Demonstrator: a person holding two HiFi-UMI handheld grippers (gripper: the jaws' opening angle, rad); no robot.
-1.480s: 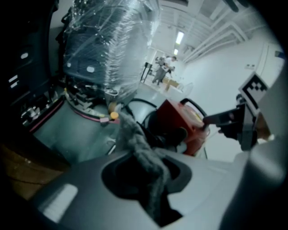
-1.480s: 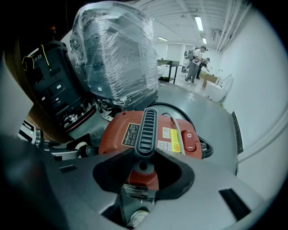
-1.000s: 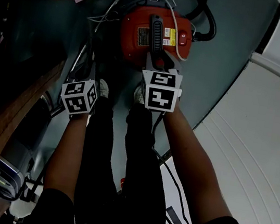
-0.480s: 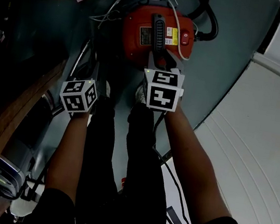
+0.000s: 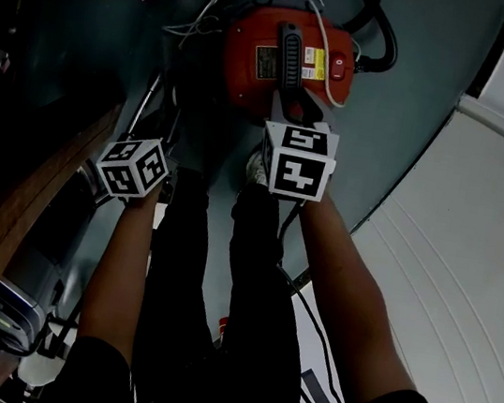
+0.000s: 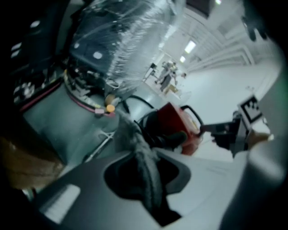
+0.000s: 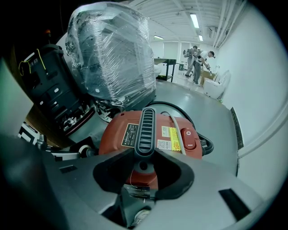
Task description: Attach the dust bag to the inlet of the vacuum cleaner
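A red vacuum cleaner (image 5: pixel 256 59) with a black ribbed handle (image 5: pixel 286 51) lies on the grey floor ahead of my feet. My right gripper (image 5: pixel 295 110) sits at its near end. In the right gripper view the jaws (image 7: pixel 145 155) close on the base of the handle (image 7: pixel 146 126). My left gripper (image 5: pixel 154 133) hangs to the left of the vacuum cleaner (image 6: pixel 180 121), apart from it. A strip of grey dust bag cloth (image 6: pixel 137 141) runs out between its jaws, which are opening; the cloth is still pinched between them.
A black hose (image 5: pixel 381 36) and a white cable (image 5: pixel 320 50) loop round the vacuum's far end. A plastic-wrapped machine (image 7: pixel 108 54) stands behind it. A curved wooden edge (image 5: pixel 13 215) lies to the left, a white panel (image 5: pixel 468 277) to the right. People (image 7: pixel 198 58) work far off.
The left gripper has rolled and its marker cube has slid a little to the left. The right gripper has stayed at the vacuum's near end.
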